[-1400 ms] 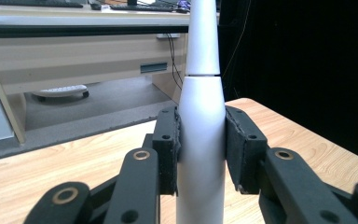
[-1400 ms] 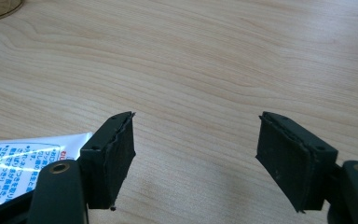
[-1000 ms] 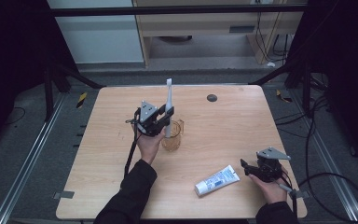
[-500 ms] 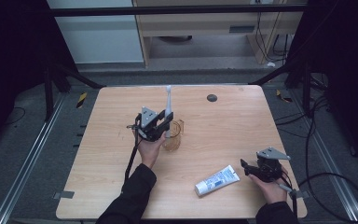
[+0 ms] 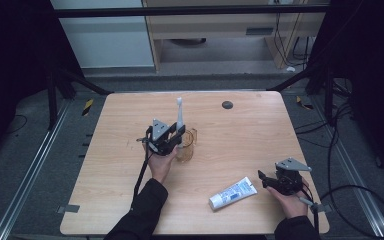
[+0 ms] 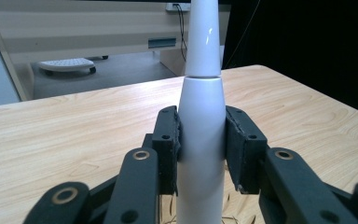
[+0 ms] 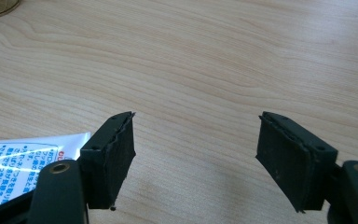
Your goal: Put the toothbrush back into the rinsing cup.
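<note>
Left gripper view: my left gripper (image 6: 200, 149) had its two black pads (image 6: 168, 147) pressed against the sides of a white electric toothbrush (image 6: 200, 140), clamped at the thick part of the handle. The toothbrush stood upright, its narrower neck rising above my jaws and out past the top edge. Thin golden lines showed at its foot; I could not tell from here what they belonged to.

High view: the left gripper (image 5: 172, 140) held the toothbrush (image 5: 179, 112) upright just above a clear amber cup (image 5: 186, 145), which stood on the wooden table (image 5: 130, 120) near its middle. Whether the toothbrush's lower end had entered the cup I could not tell. My left hand (image 5: 160, 162) gripped the tool from below.

Right gripper view: my right gripper (image 7: 196, 158) had its jaws wide apart with bare wood between them, holding nothing. A white and blue toothpaste tube (image 7: 23, 158) lay just beside one jaw.

High view: the right gripper (image 5: 282, 180) rested near the table's front right corner, the tube (image 5: 232, 192) lying flat close beside it, well apart from the cup. A small dark disc (image 5: 227, 105) sat near the far edge.
</note>
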Tool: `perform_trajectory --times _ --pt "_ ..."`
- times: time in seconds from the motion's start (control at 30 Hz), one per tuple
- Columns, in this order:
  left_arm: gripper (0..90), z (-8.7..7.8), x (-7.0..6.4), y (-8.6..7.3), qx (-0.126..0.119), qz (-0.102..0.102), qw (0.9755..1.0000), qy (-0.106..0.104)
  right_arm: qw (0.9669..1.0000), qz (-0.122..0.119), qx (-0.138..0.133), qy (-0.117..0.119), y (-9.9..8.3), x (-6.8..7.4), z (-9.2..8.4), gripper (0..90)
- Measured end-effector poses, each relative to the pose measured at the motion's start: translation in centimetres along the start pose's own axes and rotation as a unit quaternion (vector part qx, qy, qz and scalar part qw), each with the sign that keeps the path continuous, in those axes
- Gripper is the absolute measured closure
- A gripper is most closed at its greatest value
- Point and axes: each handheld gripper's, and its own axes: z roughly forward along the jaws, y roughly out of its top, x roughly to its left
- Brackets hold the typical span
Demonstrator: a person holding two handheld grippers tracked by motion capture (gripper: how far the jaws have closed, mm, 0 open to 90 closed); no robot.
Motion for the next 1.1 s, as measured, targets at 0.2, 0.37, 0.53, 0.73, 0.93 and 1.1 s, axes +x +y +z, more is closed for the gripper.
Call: perform_trajectory --times 0.2,0.37,0.53,0.73,0.93,1.1 --pt "66.7 0.16 -0.01 -0.48 0.011 0.001 0.9999 0.001 1.0000 0.000 0.000 0.000 0.00 -0.02 -0.01 27.5" --pt "66.7 0.07 0.07 -0.59 0.014 0.001 0.9999 0.001 1.0000 0.000 0.000 0.000 0.00 -0.01 0.00 27.5" --pt "66.1 -0.01 0.20 -0.54 0.016 0.002 0.9998 0.007 1.0000 0.002 0.000 0.001 0.01 0.01 -0.03 27.5" --pt "64.5 0.01 0.50 -0.56 0.019 0.006 0.9997 0.014 1.0000 0.000 -0.001 0.000 0.01 0.02 -0.01 27.6" --pt "63.4 0.04 0.64 -0.60 0.021 0.007 0.9996 0.017 1.0000 0.001 0.000 0.000 0.02 0.02 0.00 27.5" --pt "61.3 0.09 0.65 -0.66 0.025 0.007 0.9995 0.017 1.0000 0.000 0.000 0.000 0.01 0.02 0.01 27.5"
